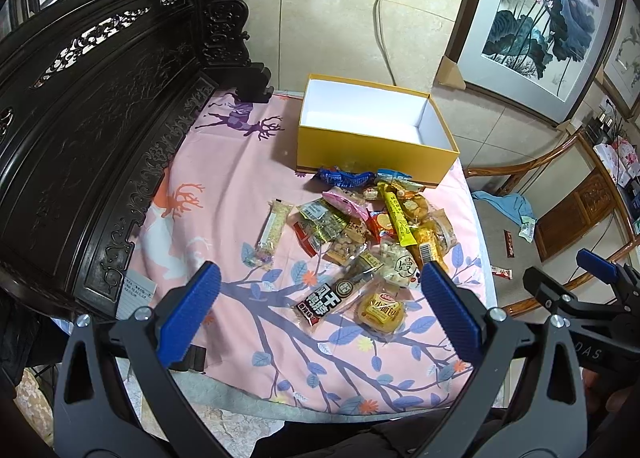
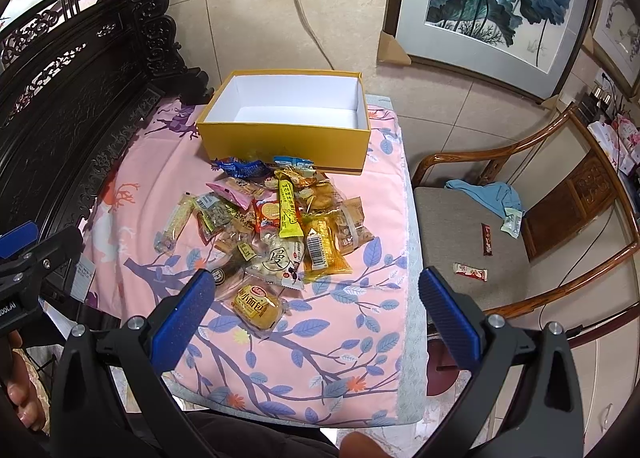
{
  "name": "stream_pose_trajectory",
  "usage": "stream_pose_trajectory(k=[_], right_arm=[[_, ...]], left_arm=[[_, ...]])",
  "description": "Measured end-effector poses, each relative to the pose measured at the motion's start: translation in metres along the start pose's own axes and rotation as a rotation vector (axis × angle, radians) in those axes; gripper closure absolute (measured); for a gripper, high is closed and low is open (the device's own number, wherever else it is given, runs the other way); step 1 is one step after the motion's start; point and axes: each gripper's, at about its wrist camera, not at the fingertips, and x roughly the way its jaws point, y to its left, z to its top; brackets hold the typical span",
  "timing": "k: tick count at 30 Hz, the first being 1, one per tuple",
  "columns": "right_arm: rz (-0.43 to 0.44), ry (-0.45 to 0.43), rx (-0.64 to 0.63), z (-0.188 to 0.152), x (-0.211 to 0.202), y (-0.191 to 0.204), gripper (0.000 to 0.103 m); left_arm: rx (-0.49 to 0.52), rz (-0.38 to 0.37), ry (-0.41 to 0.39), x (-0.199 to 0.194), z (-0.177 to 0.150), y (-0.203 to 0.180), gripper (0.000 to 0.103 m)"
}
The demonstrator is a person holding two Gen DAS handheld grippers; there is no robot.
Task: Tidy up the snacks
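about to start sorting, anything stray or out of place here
Yes: two snack bars, one dark and one white, lie on the chair seat beside the table, apart from the pile. The yellow box is empty.

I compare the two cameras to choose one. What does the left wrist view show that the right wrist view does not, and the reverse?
Only the left wrist view shows the black snack packet unhidden, and the right gripper from the side. Only the right wrist view shows the whole chair seat and the left gripper. Both show the empty yellow box, the snack pile and the pink cloth.
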Motion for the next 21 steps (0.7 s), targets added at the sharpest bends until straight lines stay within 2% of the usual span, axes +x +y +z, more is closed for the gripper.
stream_pose_trajectory(k=[21], right_arm=[[-0.009, 0.006, 0.004, -0.0005, 0.0015, 0.0001, 0.001]], left_arm=[[0.002, -0.01, 0.002, 0.0023, -0.0006, -0.0004, 0.002]])
